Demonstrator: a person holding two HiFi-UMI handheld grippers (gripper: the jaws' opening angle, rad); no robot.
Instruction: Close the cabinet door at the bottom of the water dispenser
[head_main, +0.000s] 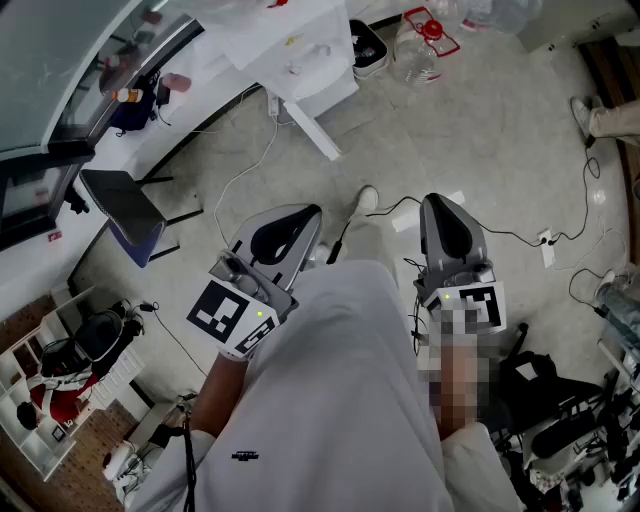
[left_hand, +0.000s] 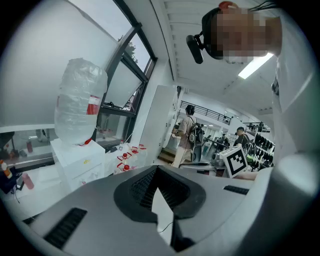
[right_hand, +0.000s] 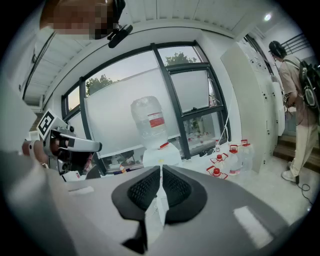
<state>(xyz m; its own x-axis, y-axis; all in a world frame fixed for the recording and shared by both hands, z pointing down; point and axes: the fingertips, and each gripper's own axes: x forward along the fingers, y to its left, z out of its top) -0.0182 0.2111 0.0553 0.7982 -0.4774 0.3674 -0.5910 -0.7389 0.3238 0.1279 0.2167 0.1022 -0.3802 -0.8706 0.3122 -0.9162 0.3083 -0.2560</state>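
The white water dispenser (head_main: 300, 50) stands at the far top of the head view, with a clear bottle (left_hand: 80, 102) on top. A white panel (head_main: 305, 125) juts out from its base over the floor, which looks like the open cabinet door. The dispenser (right_hand: 160, 155) also shows in the right gripper view, its lower part hidden behind the jaws. I hold both grippers close to my body, well short of the dispenser. My left gripper (head_main: 300, 215) (left_hand: 157, 170) is shut with nothing in it. My right gripper (head_main: 445, 205) (right_hand: 160, 170) is also shut and empty.
Spare water bottles with red caps (head_main: 425, 40) (right_hand: 225, 162) stand on the floor right of the dispenser. A black chair (head_main: 125, 205) is at the left, cables (head_main: 540, 240) trail across the floor at the right, and a person with a backpack (right_hand: 300, 100) stands far off.
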